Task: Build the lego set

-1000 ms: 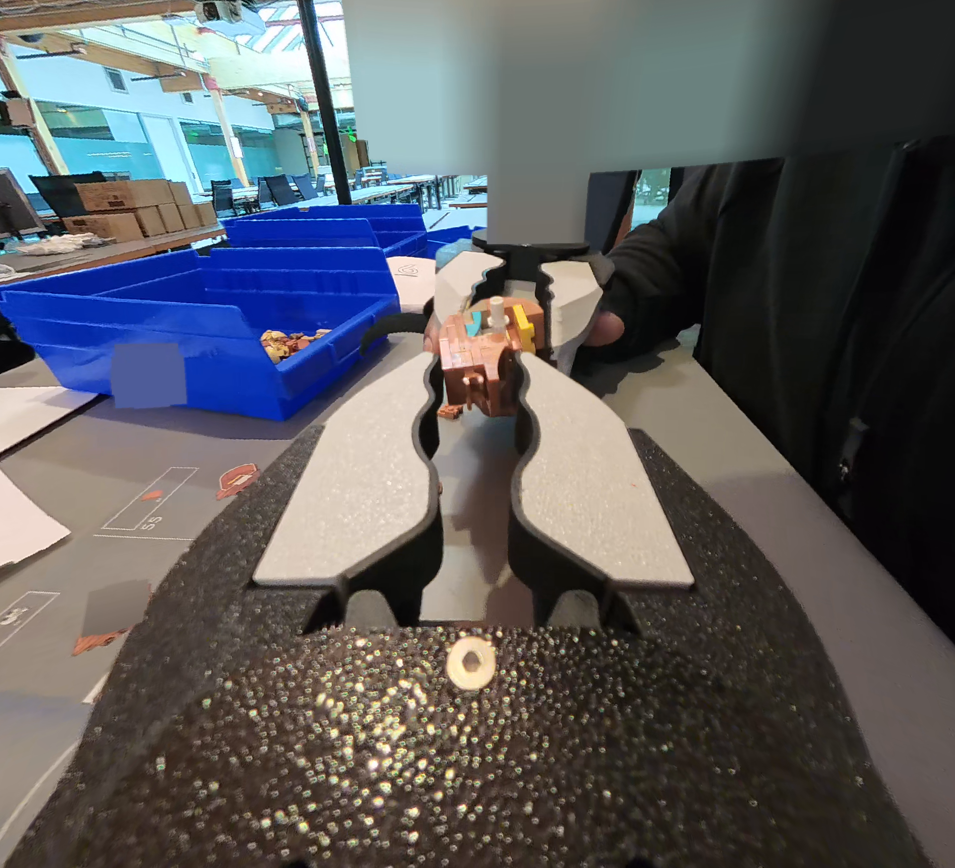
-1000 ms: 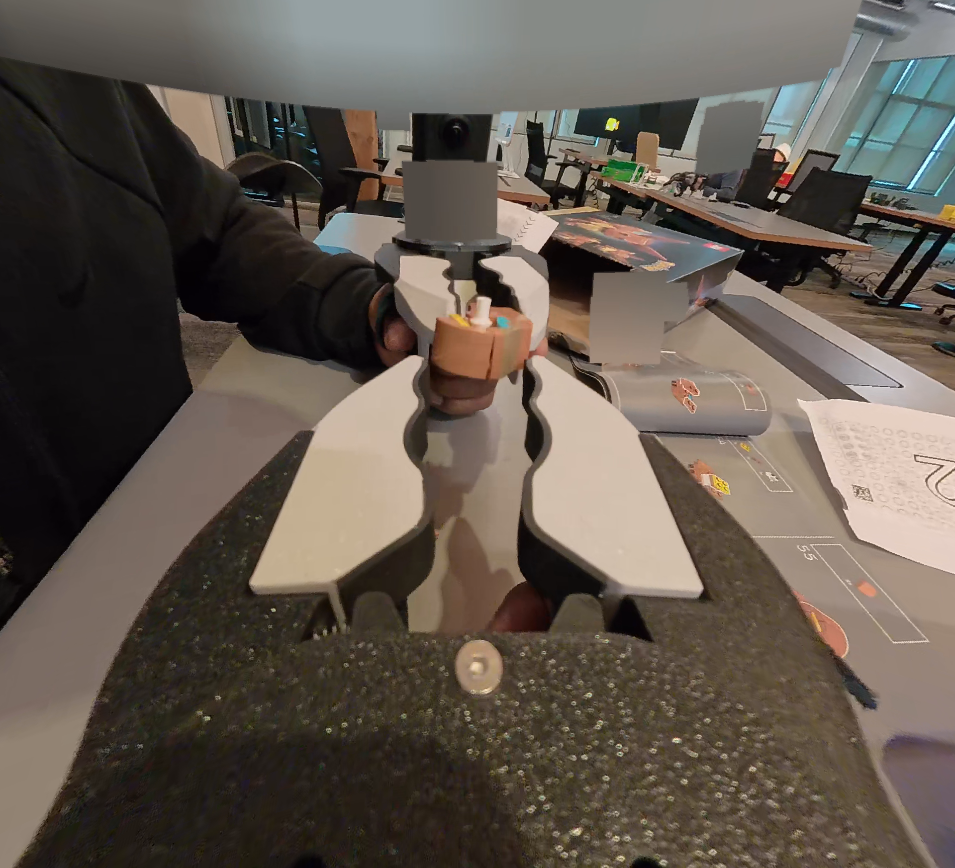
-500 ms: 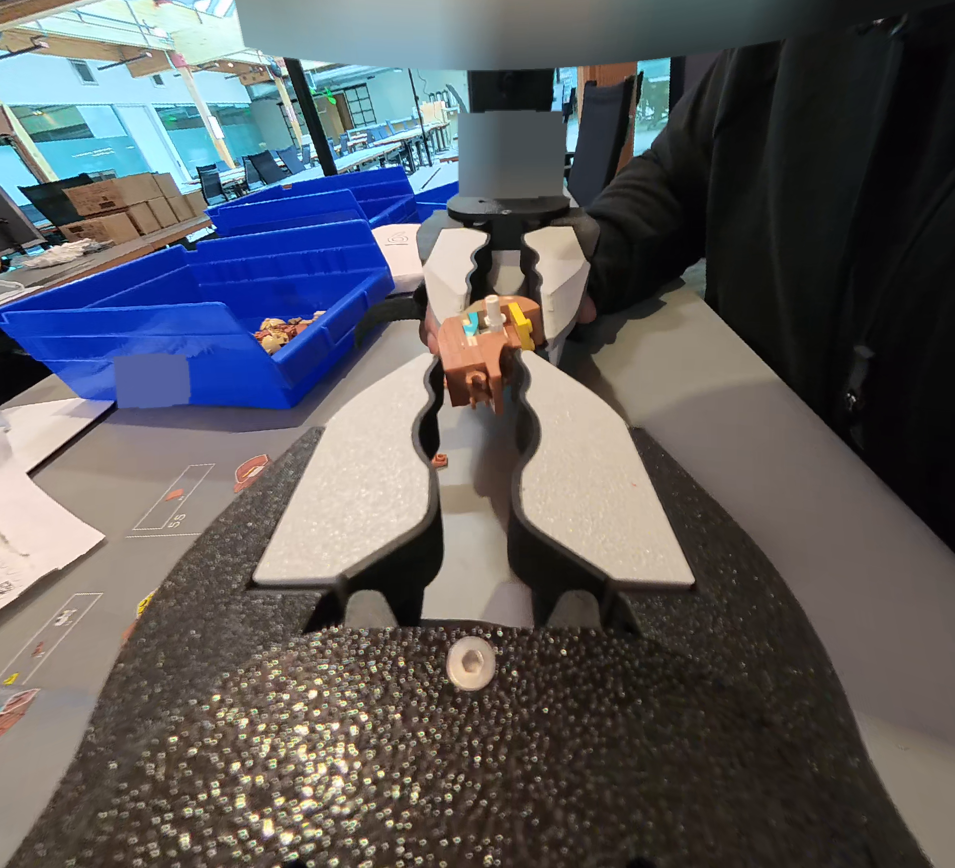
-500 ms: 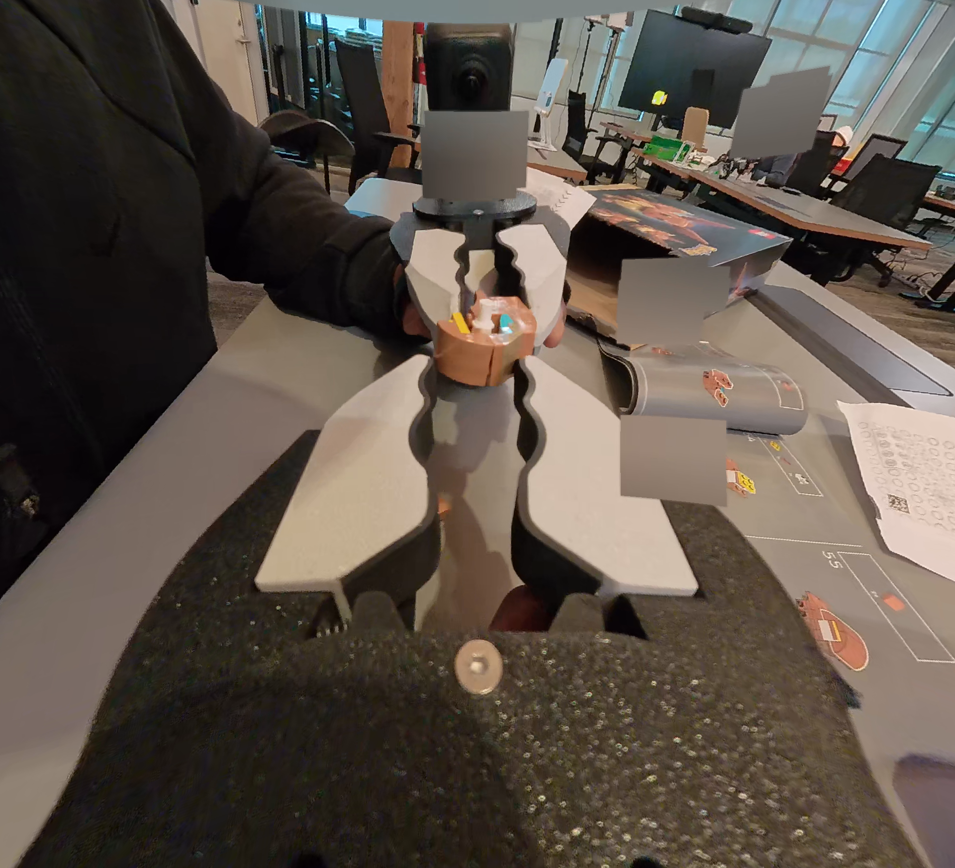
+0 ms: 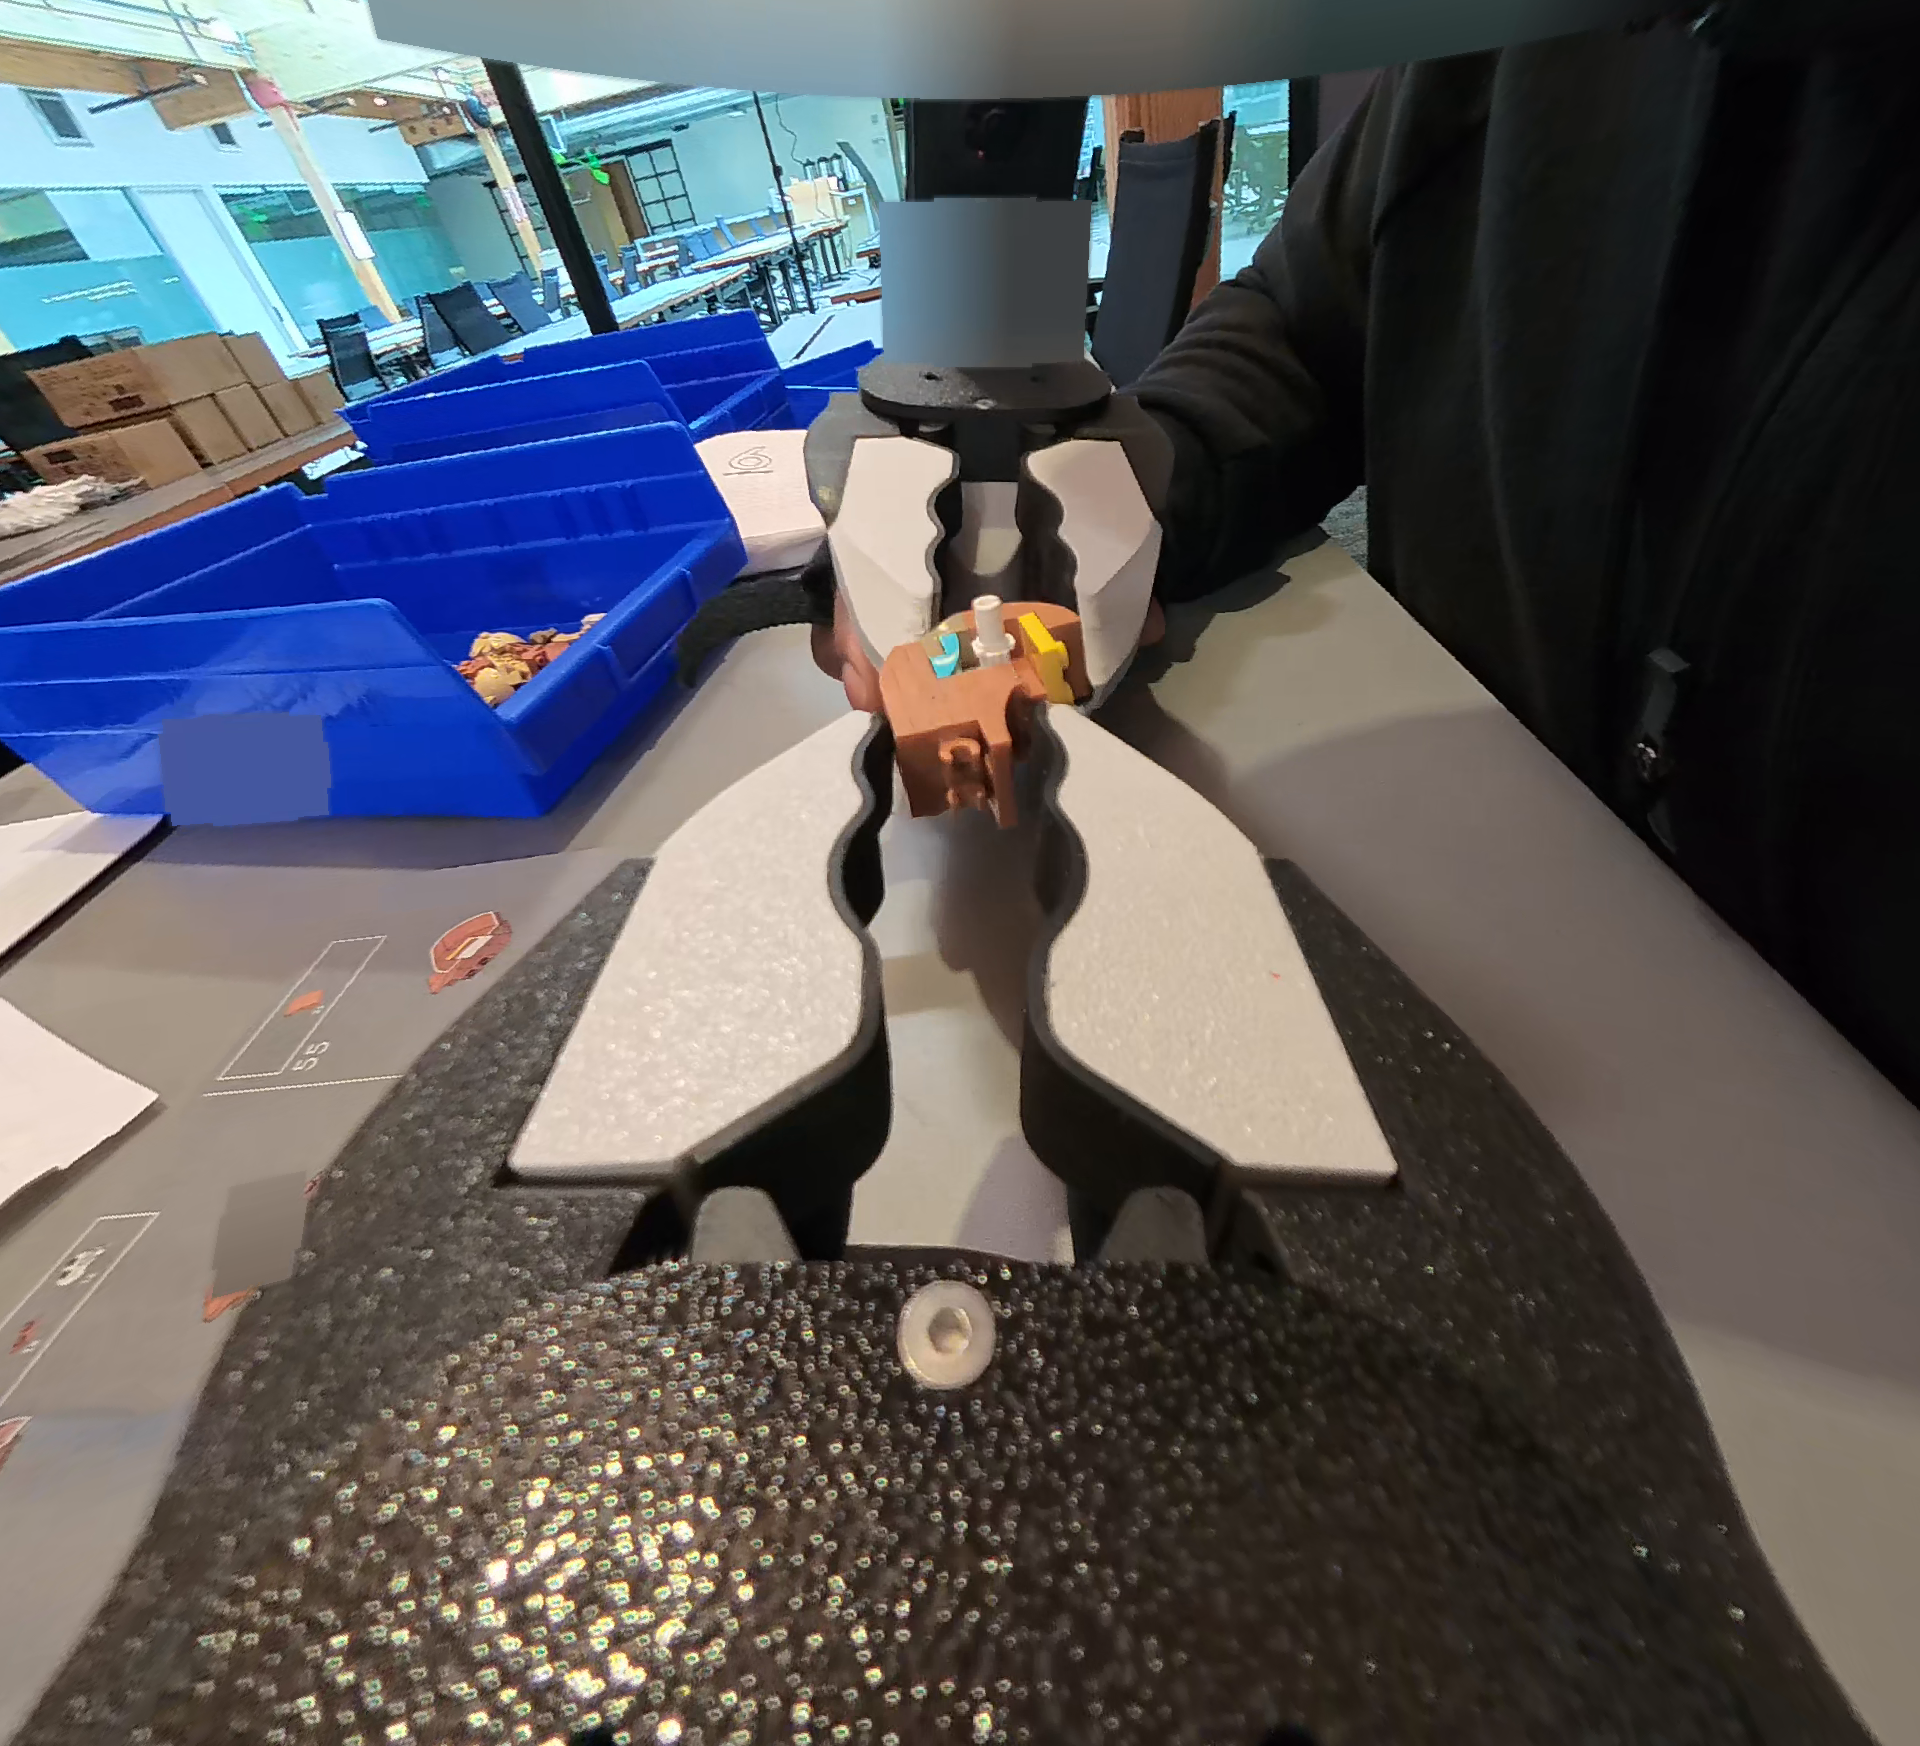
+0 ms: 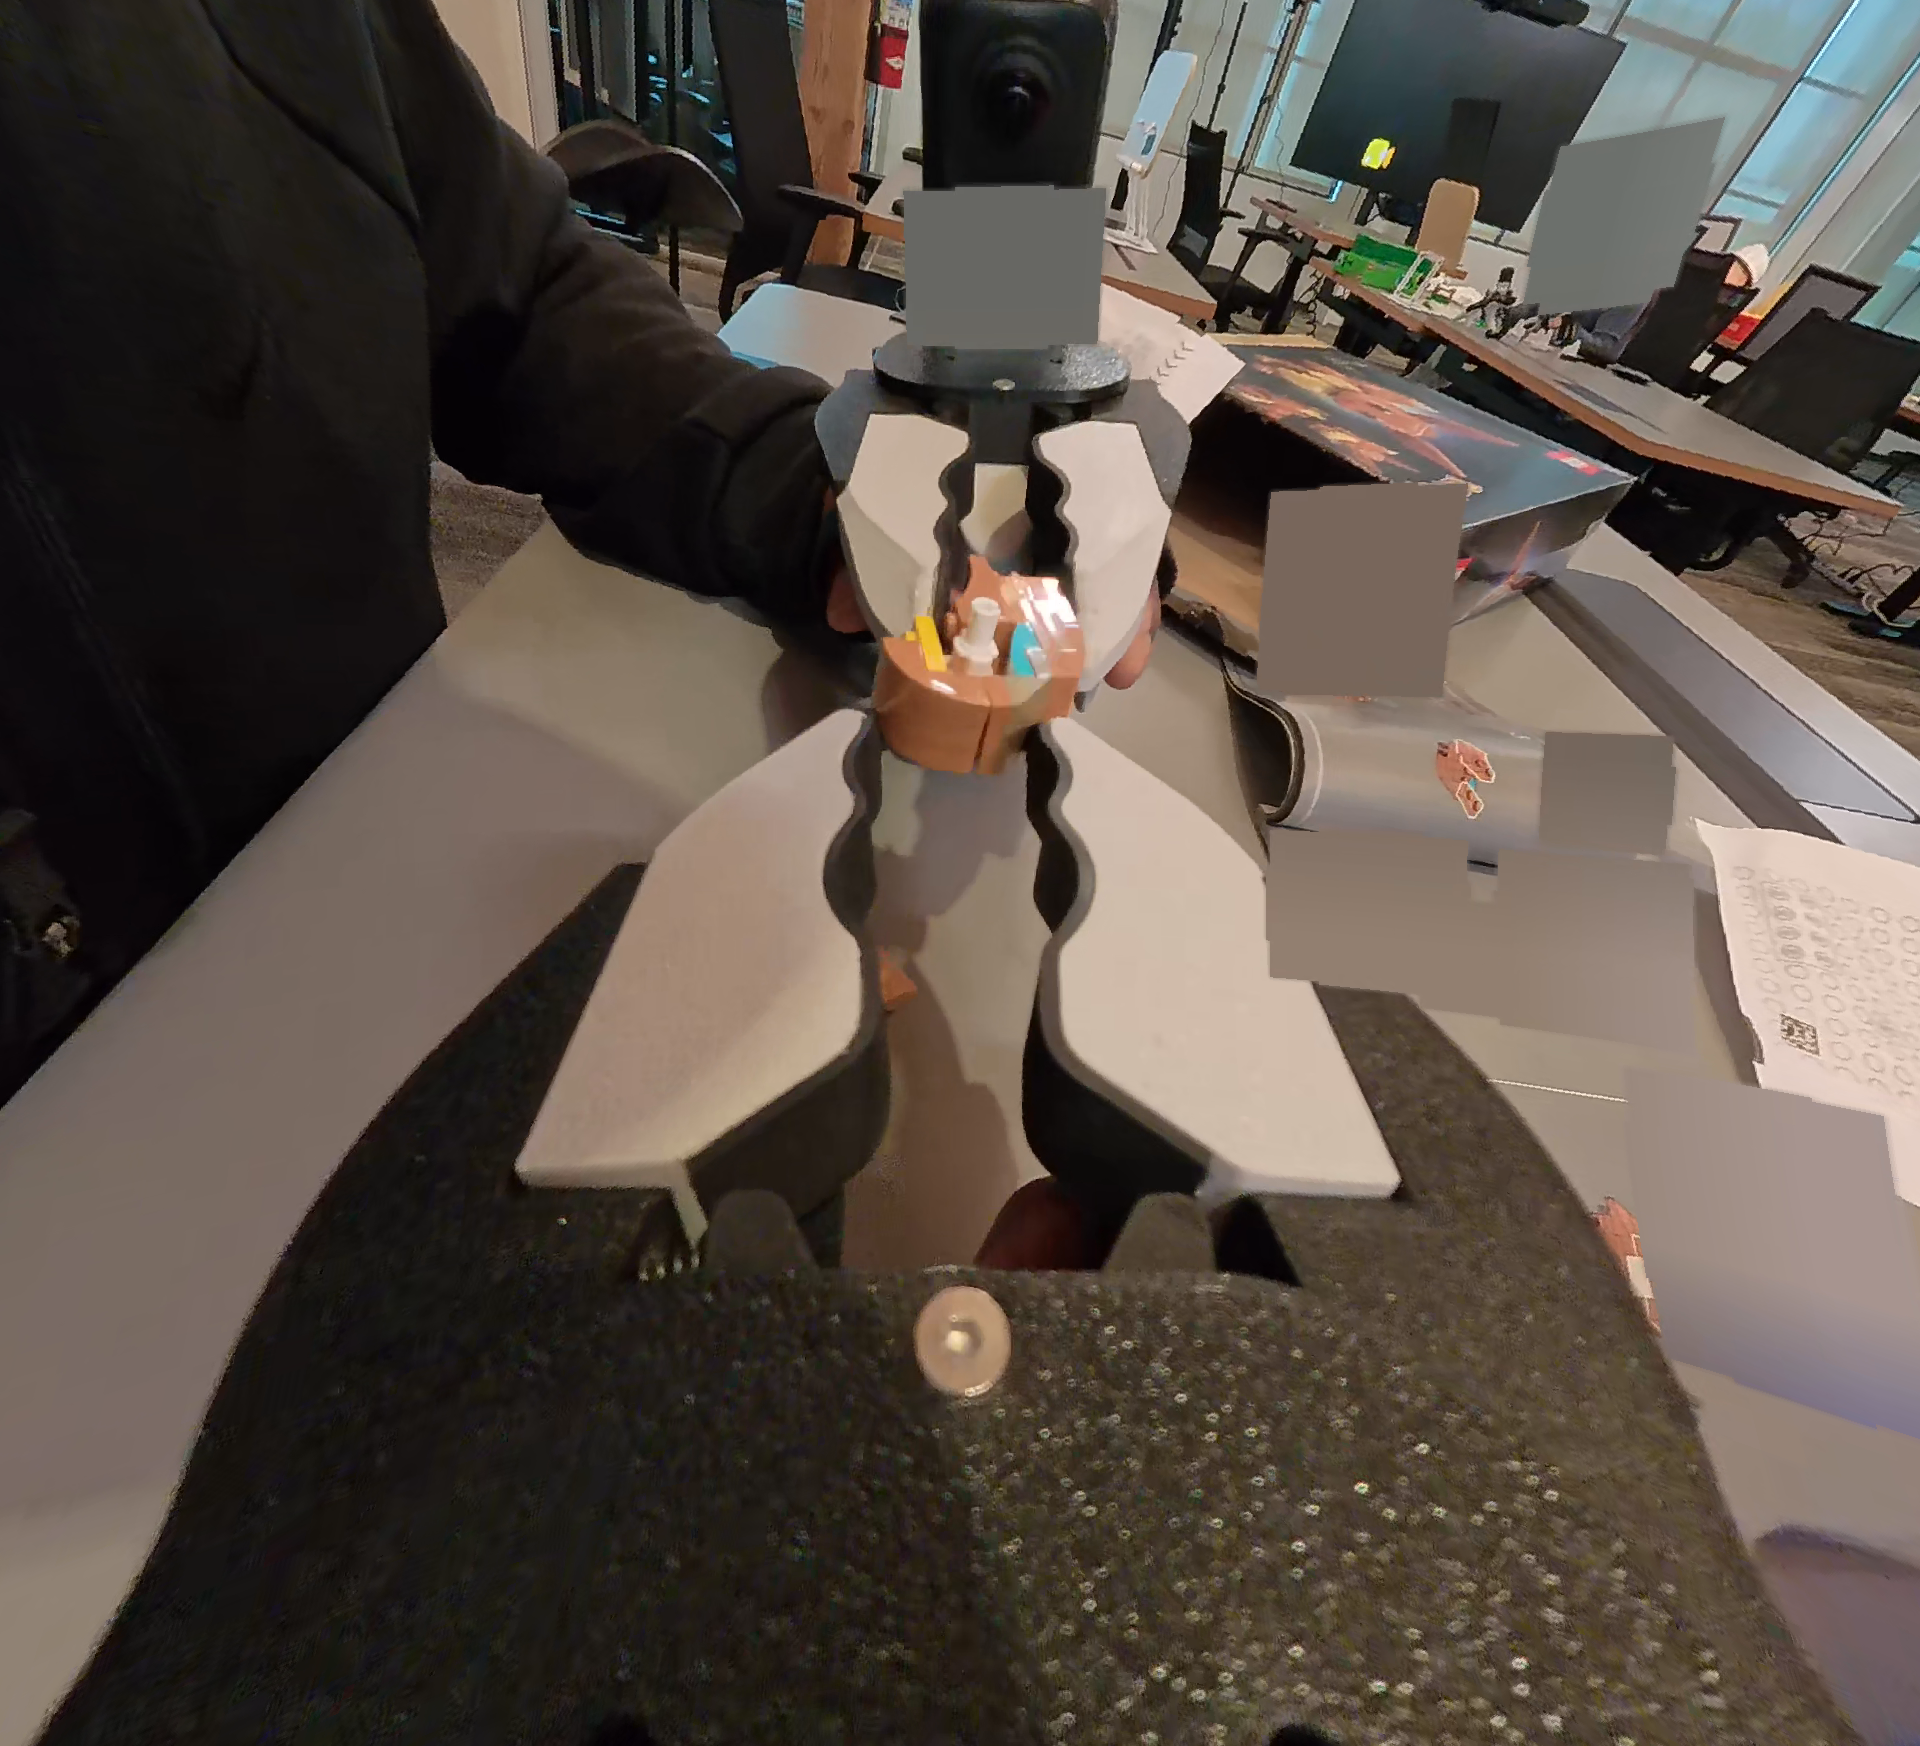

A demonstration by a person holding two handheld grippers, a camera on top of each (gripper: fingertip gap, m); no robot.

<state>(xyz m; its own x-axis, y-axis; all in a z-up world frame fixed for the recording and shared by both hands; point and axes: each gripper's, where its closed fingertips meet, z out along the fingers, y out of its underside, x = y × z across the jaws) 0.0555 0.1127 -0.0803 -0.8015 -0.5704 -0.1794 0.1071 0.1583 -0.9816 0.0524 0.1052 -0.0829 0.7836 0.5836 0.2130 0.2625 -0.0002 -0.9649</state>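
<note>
A small brown brick model (image 5: 956, 730) with a white peg, a turquoise piece and a yellow piece on top hangs above the grey table (image 5: 1351, 865), held between both grippers. My left gripper (image 5: 961, 740) is shut on its near end, with both pads against its sides. The right gripper (image 5: 997, 626) faces me and grips the far end. In the right wrist view the same model (image 6: 966, 709) sits between the tips of my right gripper (image 6: 956, 730). The left gripper (image 6: 1003, 574) clamps the far side there.
Blue bins (image 5: 416, 709) stand at the left, one holding loose brown bricks (image 5: 520, 657). A set box (image 6: 1403, 439), a rolled instruction booklet (image 6: 1392, 771) and a printed sheet (image 6: 1829, 969) lie at the right. A small brown piece (image 6: 896, 979) lies on the table. A person in dark sleeves stands beside. My two grippers' fingertips are within a few centimetres of each other.
Both grippers have risen and tilted with the model between them. My right jaws have narrowed onto the model. A small brown piece seen under the model earlier now lies on the table.
</note>
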